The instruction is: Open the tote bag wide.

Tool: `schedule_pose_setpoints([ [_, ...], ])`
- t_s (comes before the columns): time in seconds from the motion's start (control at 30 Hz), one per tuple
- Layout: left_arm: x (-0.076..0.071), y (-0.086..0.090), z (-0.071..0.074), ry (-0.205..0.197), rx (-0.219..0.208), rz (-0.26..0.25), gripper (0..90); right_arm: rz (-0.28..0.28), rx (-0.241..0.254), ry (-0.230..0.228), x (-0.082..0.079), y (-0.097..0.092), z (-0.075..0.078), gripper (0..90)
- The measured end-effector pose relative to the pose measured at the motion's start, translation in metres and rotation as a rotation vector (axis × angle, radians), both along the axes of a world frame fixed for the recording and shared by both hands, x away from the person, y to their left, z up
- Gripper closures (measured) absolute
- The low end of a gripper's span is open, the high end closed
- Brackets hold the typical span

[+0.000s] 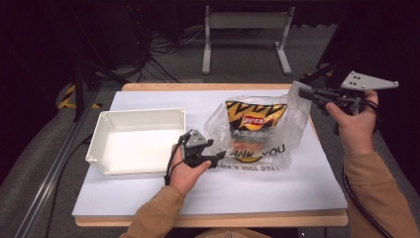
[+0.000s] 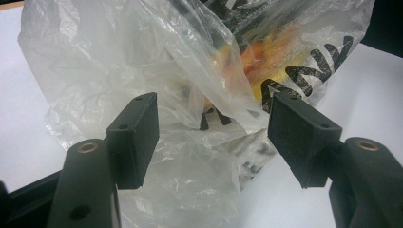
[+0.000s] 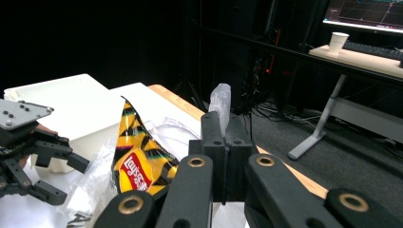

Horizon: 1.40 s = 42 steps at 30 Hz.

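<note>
Clear, crinkled plastic bag (image 1: 292, 111) with black block lettering, milky where folded. Inside it: chip packet (image 1: 255, 119), yellow with black zigzag stripes and a red logo roundel; orange patch lower down. Rectangular plastic bin (image 1: 141, 141) plain white. Bench (image 1: 277, 193) covered by a white sheet, light wood edge. Both tools (image 1: 218, 157) (image 1: 304, 92) matt black, grey top plates, brass-coloured pivots. Sleeves (image 1: 381, 193) tan.

Crinkled film of the clear plastic bag (image 1: 297, 116) veils the lower half of the crisp packet (image 1: 255, 119), and the bag's black lettering (image 2: 328, 61) runs off the frame in the left gripper view. The bag's pinched corner (image 3: 221, 102) vanishes between the right tongs (image 3: 225, 135), clamped tight.
</note>
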<state>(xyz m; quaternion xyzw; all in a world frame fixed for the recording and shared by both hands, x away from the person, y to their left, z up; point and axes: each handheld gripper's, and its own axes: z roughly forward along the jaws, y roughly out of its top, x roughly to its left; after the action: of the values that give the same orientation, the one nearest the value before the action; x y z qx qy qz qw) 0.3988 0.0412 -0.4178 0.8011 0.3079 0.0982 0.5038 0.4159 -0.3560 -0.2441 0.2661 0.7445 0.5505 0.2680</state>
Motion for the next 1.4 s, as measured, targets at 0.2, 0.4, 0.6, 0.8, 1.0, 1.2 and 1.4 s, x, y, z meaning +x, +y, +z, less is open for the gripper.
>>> schedule_pose_setpoints([
  [0.2, 0.000, 0.000, 0.000, -0.010, 0.011, -0.015, 46.6, -0.018, 0.001, 0.010, -0.001, -0.008, -0.007, 90.0],
  [0.4, 0.000, -0.001, -0.001, -0.019, 0.019, -0.018, 50.4, -0.043, 0.014, 0.005, -0.005, -0.022, -0.008, 90.0],
  [0.6, 0.000, -0.001, -0.001, -0.018, 0.023, -0.021, 50.7, -0.051, 0.028, 0.005, -0.010, -0.032, -0.013, 90.0],
  [0.8, 0.000, -0.001, -0.001, -0.018, 0.019, -0.014, 51.4, -0.048, 0.036, 0.006, -0.013, -0.035, -0.019, 90.0],
  [1.0, 0.001, -0.001, -0.002, -0.018, 0.023, -0.014, 51.0, -0.035, 0.029, 0.008, -0.018, -0.034, -0.033, 90.0],
  [1.2, 0.001, 0.000, -0.002, -0.010, 0.013, -0.005, 49.7, -0.003, 0.039, 0.030, -0.020, -0.031, -0.051, 90.0],
  [1.4, 0.001, 0.000, -0.002, -0.011, 0.012, -0.005, 49.2, 0.035, 0.023, 0.043, -0.023, -0.021, -0.066, 89.9],
])
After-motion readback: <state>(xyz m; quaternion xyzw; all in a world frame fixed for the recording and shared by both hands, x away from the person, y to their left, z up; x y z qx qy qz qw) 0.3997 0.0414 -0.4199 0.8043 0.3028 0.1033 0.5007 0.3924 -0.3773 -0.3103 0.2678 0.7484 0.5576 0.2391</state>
